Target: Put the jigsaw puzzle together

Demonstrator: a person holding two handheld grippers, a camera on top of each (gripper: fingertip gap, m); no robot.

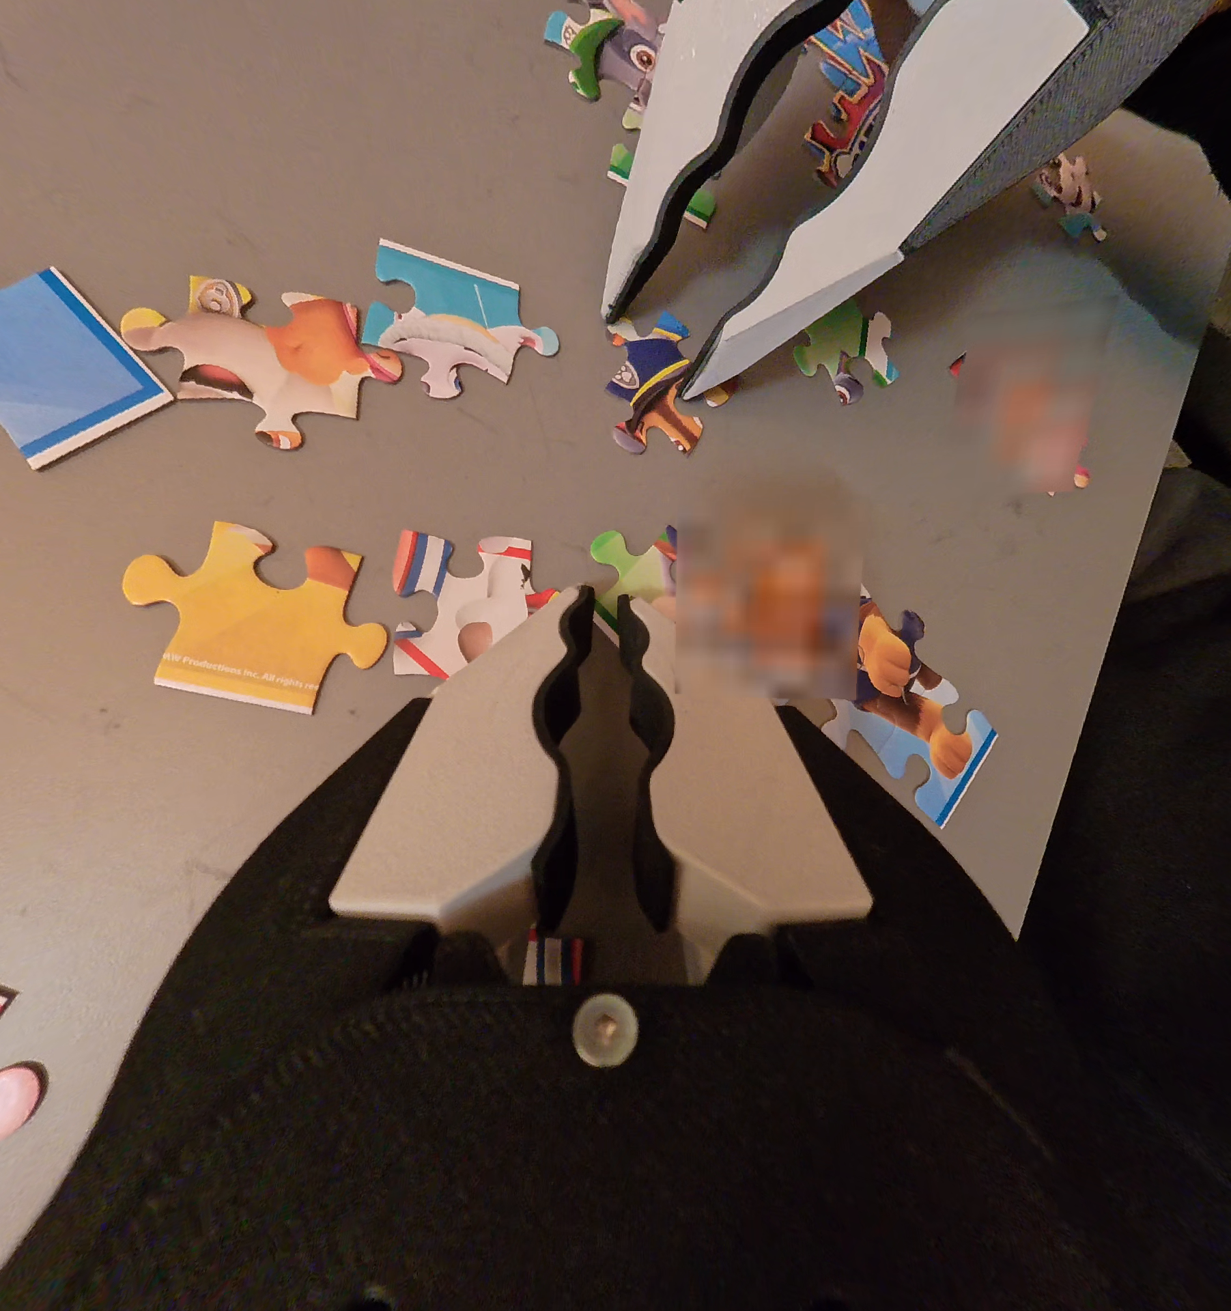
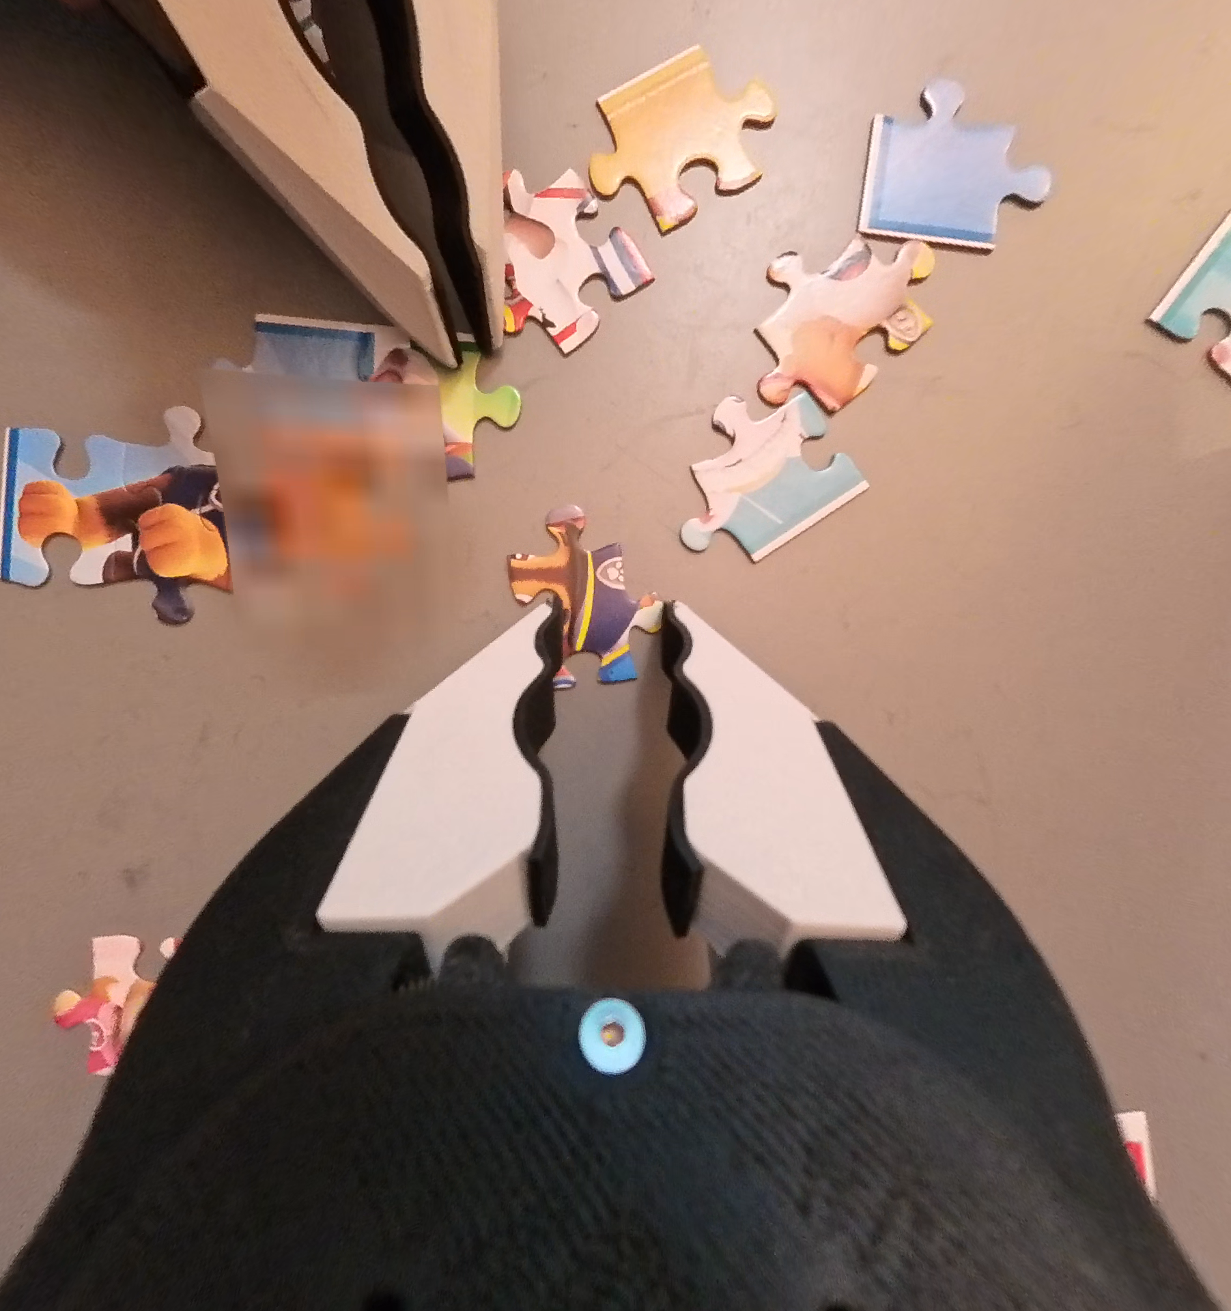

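Straddling a small navy piece [image 2: 591, 603] of a puzzle, the right gripper [image 2: 609, 606] stands with its jaws partly apart, and its two black pads [image 2: 543, 638] meet the piece on its left and right edges, so it grasps this piece. The piece lies flat on the grey table [image 2: 1024, 709], in the middle of the scattered puzzle. To the far right of it lies a teal piece [image 2: 775, 489], and far beyond that a beige piece [image 2: 839, 326] and a blue piece [image 2: 946, 184]. The left gripper [image 1: 605, 596] is almost clenched, with only a thin slit between its pads. Its tips stand on the near edge of a green piece [image 1: 626, 567]; if they pinch this piece, I cannot tell. Just left of these tips lies a white piece [image 1: 470, 603] with red and blue stripes, and further left a yellow piece [image 1: 243, 624]. On the right of the left gripper lies a piece with brown paws [image 1: 910, 695], partly under a blurred patch. The two grippers are near each other but apart, with bare table between the navy piece and the green piece.
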